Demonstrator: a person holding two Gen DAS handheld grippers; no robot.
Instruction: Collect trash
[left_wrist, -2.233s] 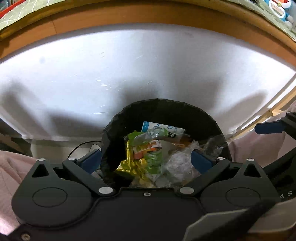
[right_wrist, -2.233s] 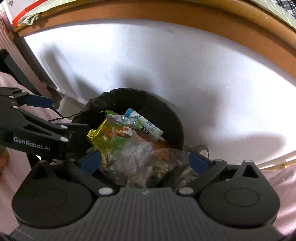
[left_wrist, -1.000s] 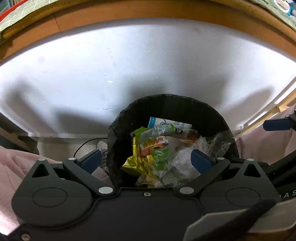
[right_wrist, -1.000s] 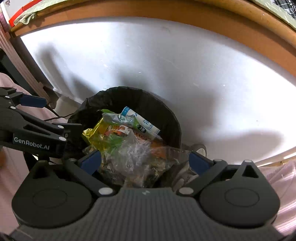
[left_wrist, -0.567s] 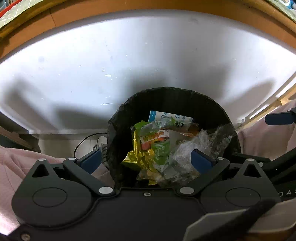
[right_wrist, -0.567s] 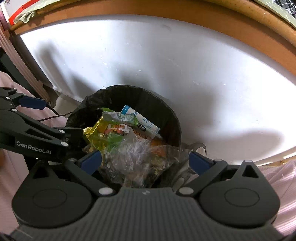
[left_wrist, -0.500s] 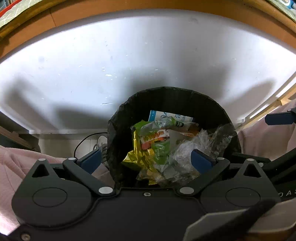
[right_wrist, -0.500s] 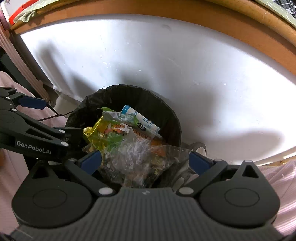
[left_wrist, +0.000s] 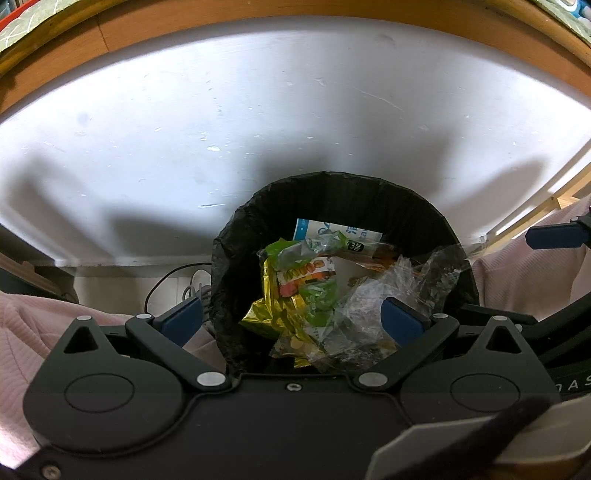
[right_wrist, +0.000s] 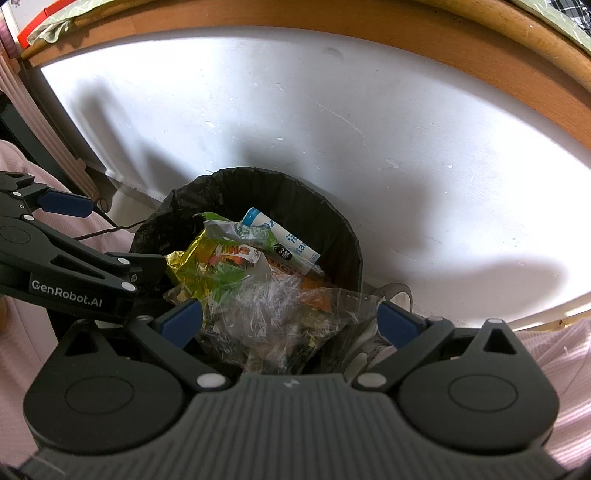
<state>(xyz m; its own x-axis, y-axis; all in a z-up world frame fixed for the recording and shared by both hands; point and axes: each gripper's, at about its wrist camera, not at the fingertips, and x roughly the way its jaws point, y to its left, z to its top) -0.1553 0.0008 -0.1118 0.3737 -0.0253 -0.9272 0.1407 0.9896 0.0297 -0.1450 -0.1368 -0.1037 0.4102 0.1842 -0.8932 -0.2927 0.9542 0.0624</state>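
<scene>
A round bin (left_wrist: 369, 206) lined with a black bag (right_wrist: 177, 206) stands on the floor against a white panel (left_wrist: 258, 122) with a wooden edge (right_wrist: 332, 33) above it. The bin is piled high with trash: a clear crumpled plastic bag (right_wrist: 269, 314) lies on top at the near side, a gold and green foil wrapper (left_wrist: 280, 310) sits beside it, and a white and blue packet (right_wrist: 284, 240) leans toward the far wall of the bin.

The left gripper (left_wrist: 291, 321) hangs over the near rim, its jaws spread wide and holding nothing; its right blue pad overlaps the clear plastic in this view, but contact cannot be told. The right gripper (right_wrist: 290, 319) is likewise above the near edge, jaws wide apart and empty, the clear plastic lying between them.

Pink cloth (left_wrist: 22, 332) shows at both sides, and a dark cable (left_wrist: 162, 277) lies on the floor left of the bin.
</scene>
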